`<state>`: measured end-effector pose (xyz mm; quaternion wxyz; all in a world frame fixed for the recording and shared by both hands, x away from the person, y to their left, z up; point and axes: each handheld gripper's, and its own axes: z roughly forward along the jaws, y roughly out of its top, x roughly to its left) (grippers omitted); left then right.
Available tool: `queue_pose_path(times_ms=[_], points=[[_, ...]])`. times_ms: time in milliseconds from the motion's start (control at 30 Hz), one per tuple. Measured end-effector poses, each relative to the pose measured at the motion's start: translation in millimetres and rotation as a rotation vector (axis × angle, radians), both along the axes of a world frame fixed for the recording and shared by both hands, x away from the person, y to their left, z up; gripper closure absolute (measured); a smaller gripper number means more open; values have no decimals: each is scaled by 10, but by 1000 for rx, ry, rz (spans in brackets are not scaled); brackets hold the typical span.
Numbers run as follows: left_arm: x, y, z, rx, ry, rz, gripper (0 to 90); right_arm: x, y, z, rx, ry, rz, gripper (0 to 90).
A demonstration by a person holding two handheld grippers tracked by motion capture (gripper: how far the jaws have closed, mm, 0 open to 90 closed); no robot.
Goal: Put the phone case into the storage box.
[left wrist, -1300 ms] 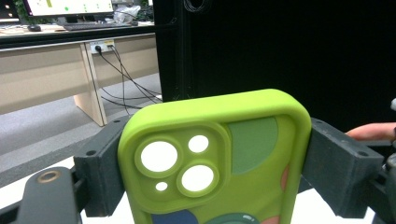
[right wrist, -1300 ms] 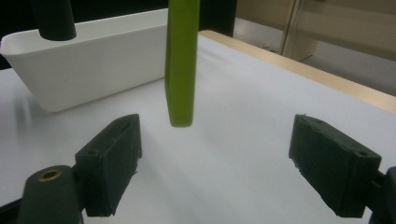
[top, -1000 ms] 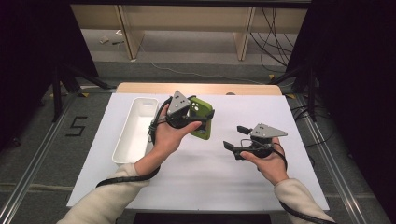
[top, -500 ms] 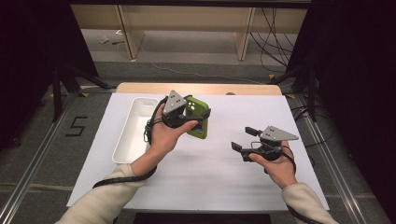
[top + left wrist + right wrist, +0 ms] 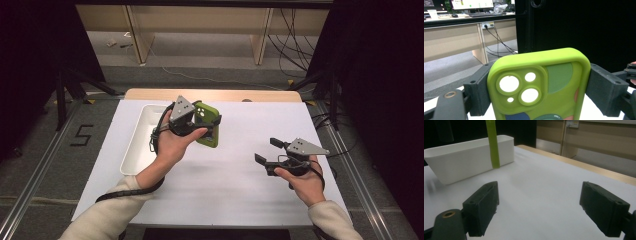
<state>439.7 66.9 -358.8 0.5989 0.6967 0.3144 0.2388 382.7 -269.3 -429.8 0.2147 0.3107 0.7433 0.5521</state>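
Clamping the green phone case point(image 5: 541, 85) across its two long edges, the left gripper point(image 5: 192, 120) holds it clear of the counter point(image 5: 240, 190), just beside the white tray point(image 5: 135, 145). This side grip leaves the camera cut-outs and the back face unobstructed, which probably suits lowering the case into the tray. The right gripper point(image 5: 267, 152) rests low over the counter, well apart from the case, fingers point(image 5: 482, 210) spread wide and empty, keeping the transfer path free.
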Motion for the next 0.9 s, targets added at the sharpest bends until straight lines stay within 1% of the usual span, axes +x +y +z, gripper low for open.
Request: queue_pose_path(times_ms=[100, 333, 900], points=[[1, 21, 6, 5, -2, 3, 166, -9, -7, 0, 0, -2, -2, 169], [9, 71, 23, 1, -5, 17, 166, -18, -19, -2, 0, -9, -6, 167], [42, 171, 57, 3, -7, 48, 166, -19, -39, -13, -1, -7, -16, 166]])
